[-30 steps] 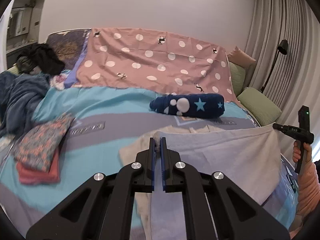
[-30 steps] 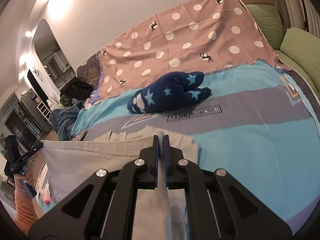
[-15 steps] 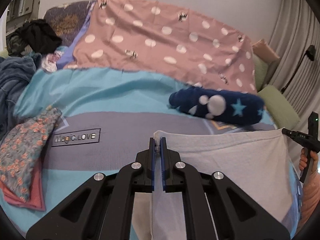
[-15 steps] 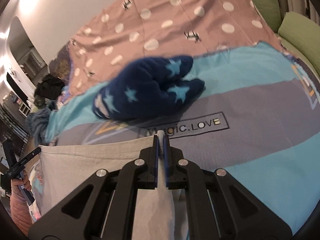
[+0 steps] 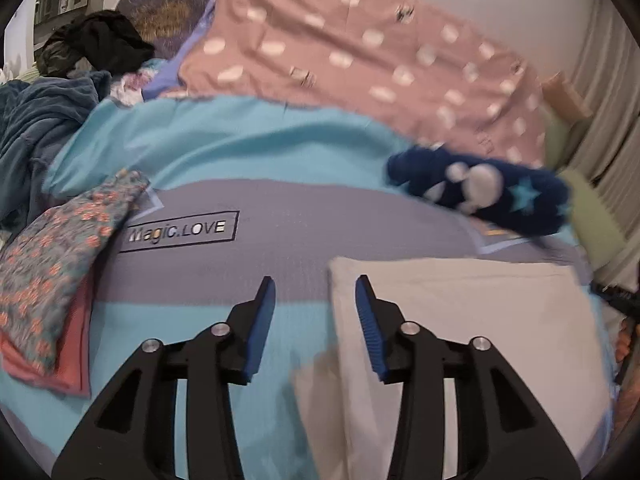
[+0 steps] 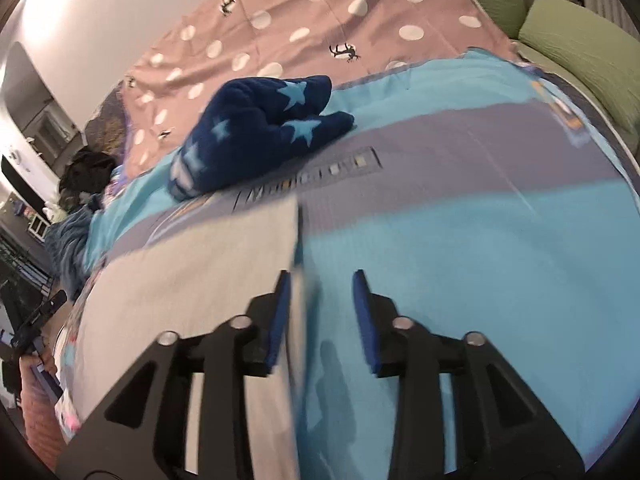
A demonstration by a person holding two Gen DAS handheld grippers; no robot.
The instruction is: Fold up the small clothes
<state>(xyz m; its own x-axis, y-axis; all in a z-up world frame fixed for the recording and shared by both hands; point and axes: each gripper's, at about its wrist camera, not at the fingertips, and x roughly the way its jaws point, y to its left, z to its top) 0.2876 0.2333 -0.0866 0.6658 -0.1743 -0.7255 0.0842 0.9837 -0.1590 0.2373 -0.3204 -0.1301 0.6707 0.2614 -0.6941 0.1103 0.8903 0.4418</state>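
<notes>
Both grippers, left gripper (image 5: pixel 315 292) and right gripper (image 6: pixel 319 286), are opening with nothing pinched, letting the pale grey garment (image 5: pixel 460 304) lie flat on the bed cover (image 5: pixel 248 156), seemingly to set its fold.

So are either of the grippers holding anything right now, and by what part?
Nothing is held. Both the left gripper and right gripper are opening, pads clear of the beige cloth, which lies on the bed.

Lying flat ahead: bare bedspread (image 5: pixel 248 264), passable. Blocking left: folded stack (image 5: pixel 52 264). Blocking beyond: navy plush (image 5: pixel 480 188). Occupying right: beige cloth (image 5: pixel 460 312).
</notes>
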